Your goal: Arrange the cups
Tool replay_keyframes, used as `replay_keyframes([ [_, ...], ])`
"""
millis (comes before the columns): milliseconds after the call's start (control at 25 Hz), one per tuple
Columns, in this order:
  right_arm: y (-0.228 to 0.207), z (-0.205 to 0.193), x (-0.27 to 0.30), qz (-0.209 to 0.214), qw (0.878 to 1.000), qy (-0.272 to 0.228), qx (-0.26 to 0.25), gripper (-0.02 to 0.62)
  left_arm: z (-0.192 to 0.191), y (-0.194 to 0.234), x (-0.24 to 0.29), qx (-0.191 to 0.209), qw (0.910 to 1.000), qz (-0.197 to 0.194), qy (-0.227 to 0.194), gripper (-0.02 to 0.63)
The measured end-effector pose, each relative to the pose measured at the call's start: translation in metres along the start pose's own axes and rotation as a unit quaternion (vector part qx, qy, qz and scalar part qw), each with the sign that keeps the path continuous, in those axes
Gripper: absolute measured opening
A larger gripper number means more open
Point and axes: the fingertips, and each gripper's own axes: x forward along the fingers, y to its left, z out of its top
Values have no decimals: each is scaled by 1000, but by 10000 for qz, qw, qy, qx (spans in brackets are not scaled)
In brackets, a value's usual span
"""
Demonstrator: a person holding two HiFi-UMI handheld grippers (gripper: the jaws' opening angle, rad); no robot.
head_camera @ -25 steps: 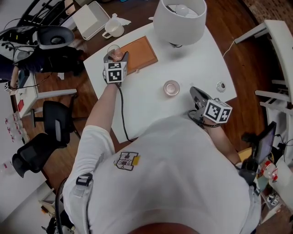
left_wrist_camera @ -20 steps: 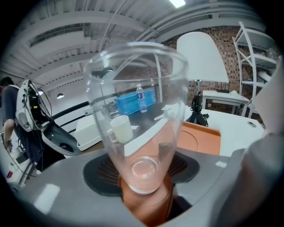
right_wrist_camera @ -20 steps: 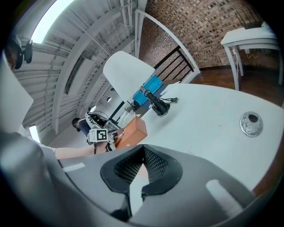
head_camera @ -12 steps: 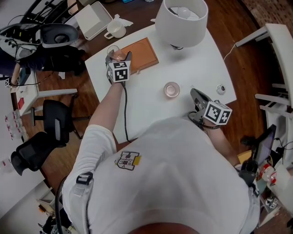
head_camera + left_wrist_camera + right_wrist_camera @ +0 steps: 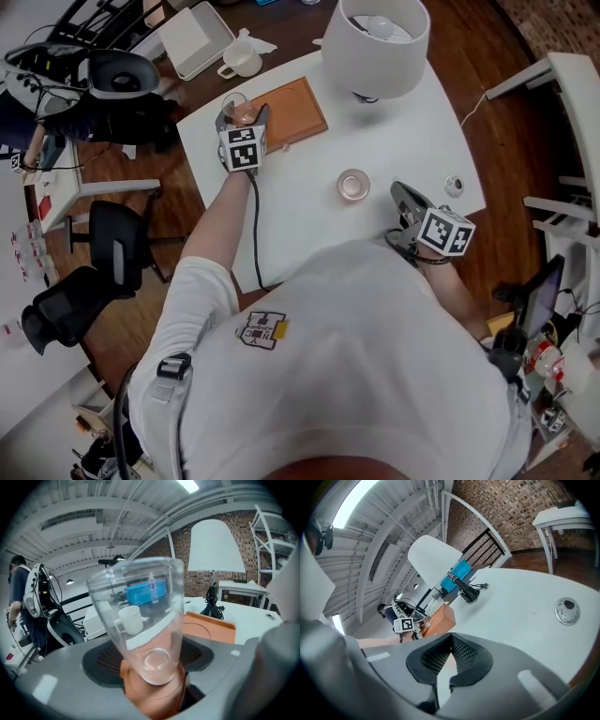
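Left gripper view: clear cup, upright between the jaws of the left gripper, which are opening off it (released, I judge) at the wooden board's corner. First cup placed. Second cup stands well apart on the table, likely next. Right gripper is clenched, empty.

Overhead, the left claw, its jaws opening — clear cup between them — hides that cup's near side.

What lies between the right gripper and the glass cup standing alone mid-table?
Nothing. In the head view, only bare white table separates the shut right gripper from the glass cup.
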Motion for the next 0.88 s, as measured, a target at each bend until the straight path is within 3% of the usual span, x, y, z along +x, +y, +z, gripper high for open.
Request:
replay_keyframes([
  [440, 3, 4, 9, 117, 9999, 18, -44, 0, 29, 7, -25, 109, 9978, -42, -650, 330],
  [880, 14, 12, 6, 471, 9987, -111, -163, 0, 53, 12, -85, -182, 9899, 45, -1402, 331],
])
